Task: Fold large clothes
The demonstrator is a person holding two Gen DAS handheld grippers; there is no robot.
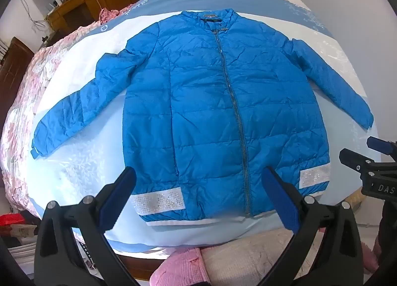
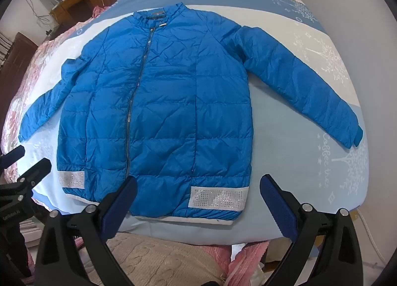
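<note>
A blue quilted jacket lies flat and face up on the bed, zipped, collar at the far end, both sleeves spread outward. White sparkly bands cross its hem on both sides. My left gripper hovers open above the hem, left of the zipper, with nothing between its fingers. My right gripper is also open above the hem on the jacket, near the right band, holding nothing. Each gripper shows at the edge of the other's view: the right gripper and the left gripper.
The bed has a blue and white sheet with tree prints. A pink floral quilt lies along the left side. Beige and pink blankets hang at the near edge. Wooden furniture stands at the back left.
</note>
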